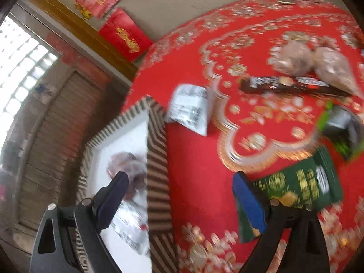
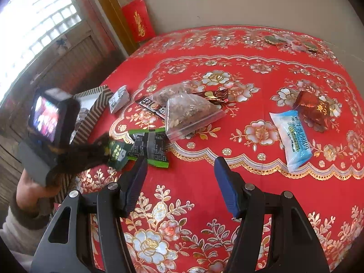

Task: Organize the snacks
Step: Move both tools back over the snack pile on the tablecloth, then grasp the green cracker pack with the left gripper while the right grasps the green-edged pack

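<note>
My left gripper (image 1: 180, 175) is open wide over the right wall of a striped box (image 1: 157, 159) at the table's left edge. Inside the box lie a clear bag of brown snacks (image 1: 129, 166) and a silvery wrapper (image 1: 129, 223). A dark green packet with gold print (image 1: 302, 186) sits against the outer side of its right finger; I cannot tell if they touch. In the right wrist view the left gripper (image 2: 91, 152) is blurred, with the green packet (image 2: 117, 152) at its tip. My right gripper (image 2: 179, 160) is open over bare red cloth, nothing between its fingers.
On the red flowered tablecloth (image 2: 186, 193) lie a white packet (image 2: 118, 99), a dark bar (image 2: 154, 107), a clear zip bag of nuts (image 2: 188, 111), a black-and-green packet (image 2: 150, 145), a blue-white packet (image 2: 291, 136) and a red-brown packet (image 2: 314, 109). A wall stands behind.
</note>
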`<state>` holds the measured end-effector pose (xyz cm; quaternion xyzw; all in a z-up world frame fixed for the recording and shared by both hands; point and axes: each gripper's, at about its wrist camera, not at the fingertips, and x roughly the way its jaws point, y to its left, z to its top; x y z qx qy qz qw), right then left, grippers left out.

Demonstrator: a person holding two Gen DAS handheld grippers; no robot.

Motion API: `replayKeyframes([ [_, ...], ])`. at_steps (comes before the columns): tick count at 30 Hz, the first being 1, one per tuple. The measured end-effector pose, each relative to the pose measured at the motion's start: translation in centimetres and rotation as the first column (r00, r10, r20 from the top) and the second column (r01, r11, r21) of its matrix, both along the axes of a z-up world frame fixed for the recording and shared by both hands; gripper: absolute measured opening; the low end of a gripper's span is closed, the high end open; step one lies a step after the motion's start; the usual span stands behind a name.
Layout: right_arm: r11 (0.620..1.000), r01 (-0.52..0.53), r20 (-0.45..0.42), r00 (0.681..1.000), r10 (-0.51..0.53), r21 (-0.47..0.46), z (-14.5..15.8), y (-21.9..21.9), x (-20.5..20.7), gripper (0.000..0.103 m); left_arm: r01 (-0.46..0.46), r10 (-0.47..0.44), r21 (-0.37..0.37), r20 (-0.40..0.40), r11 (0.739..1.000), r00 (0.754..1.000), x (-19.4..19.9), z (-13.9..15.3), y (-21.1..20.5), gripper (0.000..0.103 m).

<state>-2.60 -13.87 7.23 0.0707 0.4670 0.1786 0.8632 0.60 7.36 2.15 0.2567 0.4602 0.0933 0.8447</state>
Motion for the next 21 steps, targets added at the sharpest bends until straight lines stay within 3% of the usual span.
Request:
replayKeyframes([
  [6, 1.000, 0.010, -0.013, 1.000, -0.010, -0.004, -0.4, -0.1, 0.3, 0.062, 0.124, -0.138, -0.166, -0.077, 0.978, 0.988, -2.8, 1.4, -1.4, 0.094],
  [10, 0.999, 0.035, -0.009, 0.999, -0.035, 0.000, -0.3, -0.9, 0.1, 0.062, 0.217, -0.262, -0.299, -0.120, 0.929, 0.957, -4.6, 2.1, -2.9, 0.094],
  [14, 0.998, 0.069, -0.012, 0.998, -0.069, 0.007, -0.3, -2.1, -0.2, 0.062, 0.267, -0.303, -0.294, -0.085, 0.918, 0.949, -4.7, 2.7, -3.7, 0.094],
  [18, 0.997, 0.077, -0.020, 0.997, -0.076, 0.018, -0.4, -2.5, -0.4, 0.062, 0.365, -0.469, -0.442, -0.152, 0.819, 0.870, -4.1, 2.6, -3.9, 0.094],
  [21, 0.997, 0.072, -0.017, 0.997, -0.072, 0.009, -0.4, -2.3, -0.7, 0.062, 0.416, -0.527, -0.426, -0.187, 0.804, 0.829, -4.3, 1.6, -4.9, 0.094],
])
